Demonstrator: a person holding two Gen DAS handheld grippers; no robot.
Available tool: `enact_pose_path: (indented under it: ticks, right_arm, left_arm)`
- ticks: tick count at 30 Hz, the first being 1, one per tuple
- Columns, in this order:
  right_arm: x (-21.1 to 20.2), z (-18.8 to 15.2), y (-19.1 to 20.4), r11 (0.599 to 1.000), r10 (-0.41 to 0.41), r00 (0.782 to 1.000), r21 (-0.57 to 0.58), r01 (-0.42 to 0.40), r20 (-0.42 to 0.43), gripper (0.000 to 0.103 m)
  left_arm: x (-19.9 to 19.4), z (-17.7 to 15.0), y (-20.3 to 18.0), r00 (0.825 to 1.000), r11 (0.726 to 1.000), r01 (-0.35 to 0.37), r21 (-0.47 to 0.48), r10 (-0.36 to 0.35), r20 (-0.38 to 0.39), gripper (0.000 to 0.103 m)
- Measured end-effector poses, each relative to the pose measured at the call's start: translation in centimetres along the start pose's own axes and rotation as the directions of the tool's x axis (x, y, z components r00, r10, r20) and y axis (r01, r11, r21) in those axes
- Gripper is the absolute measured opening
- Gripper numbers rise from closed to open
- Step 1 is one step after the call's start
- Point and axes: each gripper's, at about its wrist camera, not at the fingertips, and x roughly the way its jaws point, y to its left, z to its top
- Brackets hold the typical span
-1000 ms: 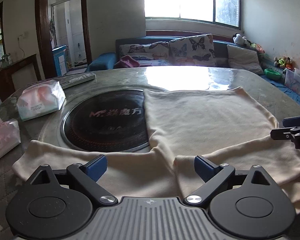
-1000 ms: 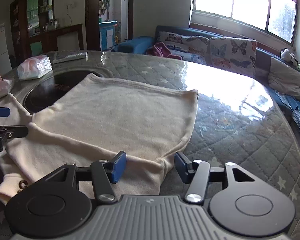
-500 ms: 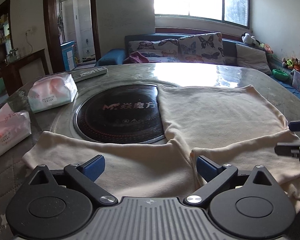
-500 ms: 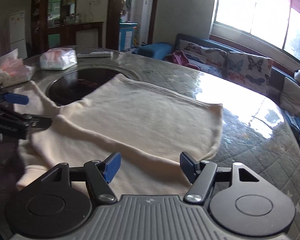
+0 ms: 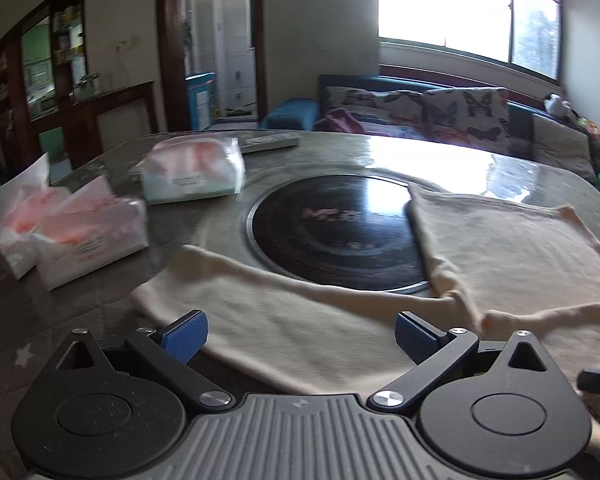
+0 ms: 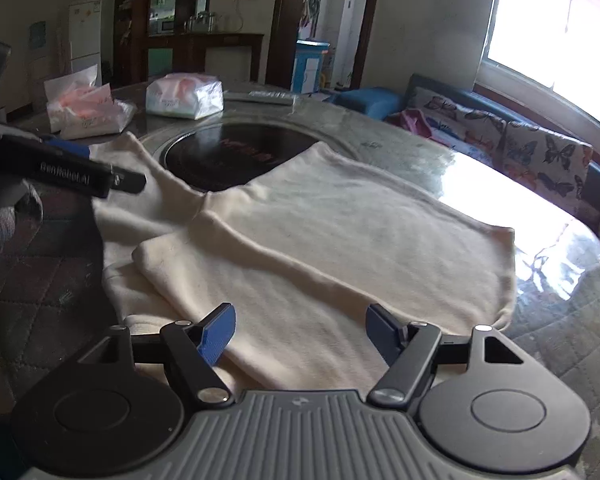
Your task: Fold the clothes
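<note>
On the quilted surface the cream garment is spread flat, partly over the black hob; left tongs are held apart, right tongs have just been opened, nothing gripped.

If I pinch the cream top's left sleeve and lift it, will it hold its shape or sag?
Probably sag: the cream top lies limp, with soft creases where the left sleeve meets the body. It looks light, so one pinch should carry it. On the glossy table the body may slide along if dragged.

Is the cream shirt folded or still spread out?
Partly folded: one sleeve lies across the cream shirt; the other sleeve is spread out.
</note>
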Motion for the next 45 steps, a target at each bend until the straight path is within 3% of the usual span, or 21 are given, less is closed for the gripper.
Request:
enact_pose_path:
  ticks: [11, 20, 24, 28, 33, 36, 39, 42, 45]
  right_arm:
    - [-0.3, 0.5, -0.1, 1.000, -0.009, 1.000, 0.006, 0.009, 0.018, 0.074]
    - [-0.6, 0.5, 0.1, 1.000, -0.008, 1.000, 0.013, 0.008, 0.022, 0.074]
    - [-0.6, 0.6, -0.1, 1.000, -0.011, 1.000, 0.019, 0.011, 0.025, 0.074]
    - [-0.5, 0.5, -0.2, 1.000, -0.010, 1.000, 0.028, 0.009, 0.023, 0.074]
    - [-0.8, 0.5, -0.3, 0.999, -0.012, 0.999, 0.033, 0.011, 0.030, 0.074]
    - [-1.0, 0.5, -0.5, 0.999, -0.016, 0.999, 0.038, 0.015, 0.037, 0.074]
    - [-1.5, 0.5, -0.9, 0.998, -0.023, 0.998, 0.052, 0.020, 0.050, 0.074]
    - [-1.9, 0.5, -1.5, 0.997, -0.026, 0.998, 0.078, 0.021, 0.061, 0.073]
    - [-2.2, 0.5, -2.2, 0.993, -0.021, 0.997, 0.117, 0.012, 0.068, 0.072]
  left_arm:
    - [1.3, 0.2, 5.0, 0.991, 0.983, -0.137, -0.126, 0.135, -0.026, 0.101]
    - [1.6, 0.1, 8.0, 0.989, 0.954, -0.149, -0.261, 0.147, -0.028, 0.069]
    - [1.9, -0.3, 9.3, 0.989, 0.935, -0.147, -0.322, 0.138, -0.050, 0.059]
    - [2.2, -0.1, 9.3, 0.990, 0.937, -0.143, -0.318, 0.133, -0.051, 0.055]
    - [3.1, 0.4, 9.3, 0.988, 0.945, -0.154, -0.290, 0.145, -0.052, 0.025]
    - [3.4, 0.7, 9.6, 0.991, 0.943, -0.132, -0.306, 0.125, -0.045, 0.010]
    - [3.2, 1.0, 9.9, 0.995, 0.941, -0.098, -0.325, 0.094, -0.027, 0.006]
    - [1.8, 2.0, 8.9, 0.999, 0.946, 0.008, -0.324, 0.004, 0.035, 0.005]
    - [-0.2, 3.2, 6.6, 0.988, 0.946, 0.145, -0.290, -0.121, 0.098, 0.005]
